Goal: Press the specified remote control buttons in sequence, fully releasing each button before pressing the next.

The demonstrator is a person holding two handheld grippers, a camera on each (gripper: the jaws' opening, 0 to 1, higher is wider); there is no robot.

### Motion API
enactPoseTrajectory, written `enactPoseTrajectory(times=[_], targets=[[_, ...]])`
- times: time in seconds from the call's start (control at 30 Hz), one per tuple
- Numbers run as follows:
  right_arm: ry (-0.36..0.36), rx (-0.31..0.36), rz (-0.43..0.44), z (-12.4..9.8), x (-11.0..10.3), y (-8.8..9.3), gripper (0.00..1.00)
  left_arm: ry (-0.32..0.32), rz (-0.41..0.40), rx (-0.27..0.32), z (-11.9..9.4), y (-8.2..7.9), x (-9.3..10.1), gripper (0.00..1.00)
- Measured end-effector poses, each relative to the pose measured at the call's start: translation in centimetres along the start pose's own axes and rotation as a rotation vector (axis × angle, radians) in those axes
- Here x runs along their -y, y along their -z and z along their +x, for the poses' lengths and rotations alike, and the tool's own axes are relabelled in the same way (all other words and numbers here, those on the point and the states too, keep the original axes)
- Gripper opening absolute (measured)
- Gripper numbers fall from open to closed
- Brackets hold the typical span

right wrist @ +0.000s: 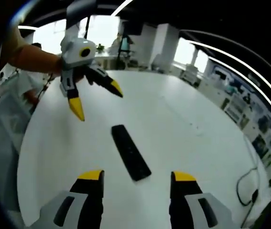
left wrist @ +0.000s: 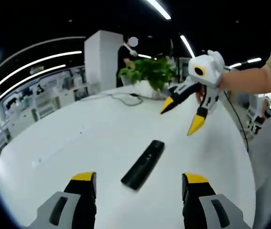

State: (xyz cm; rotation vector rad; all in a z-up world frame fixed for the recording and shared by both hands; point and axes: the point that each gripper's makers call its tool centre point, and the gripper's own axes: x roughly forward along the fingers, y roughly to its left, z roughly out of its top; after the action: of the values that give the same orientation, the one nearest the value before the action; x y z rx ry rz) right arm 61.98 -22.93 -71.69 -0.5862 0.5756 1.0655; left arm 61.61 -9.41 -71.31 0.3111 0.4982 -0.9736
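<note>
White table (left wrist: 54, 143), black remote (left wrist: 144, 163) lying untouched btwn your grippers; left gripper (left wrist: 137, 183) & right gripper (right wrist: 136, 181) both spread, off it. No press started yet.

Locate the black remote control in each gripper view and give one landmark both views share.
Left gripper view: remote control lies lower centre, between the left gripper's jaws.
Right gripper view: remote control lies centre, above the right gripper's jaws.
Shared landmark: the round white table.
</note>
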Motion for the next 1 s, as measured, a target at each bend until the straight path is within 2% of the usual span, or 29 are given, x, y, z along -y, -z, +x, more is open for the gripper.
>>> enactPoseTrajectory(times=[0.23, 0.77, 1.0], targets=[[-0.047, -0.034, -0.019, 1.3, 0.0, 0.8, 0.5, 0.054, 0.052, -0.051, 1.5, 1.0, 0.5, 0.74], [-0.139, -0.112, -0.061, 4.7, -0.1, 1.4, 0.43, 0.084, 0.079, -0.114, 4.0, 2.0, -0.7, 0.73], [-0.173, -0.154, -0.079, 5.8, -0.2, 2.1, 0.39, 0.123, 0.096, -0.141, 5.0, 2.3, -0.7, 0.7]])
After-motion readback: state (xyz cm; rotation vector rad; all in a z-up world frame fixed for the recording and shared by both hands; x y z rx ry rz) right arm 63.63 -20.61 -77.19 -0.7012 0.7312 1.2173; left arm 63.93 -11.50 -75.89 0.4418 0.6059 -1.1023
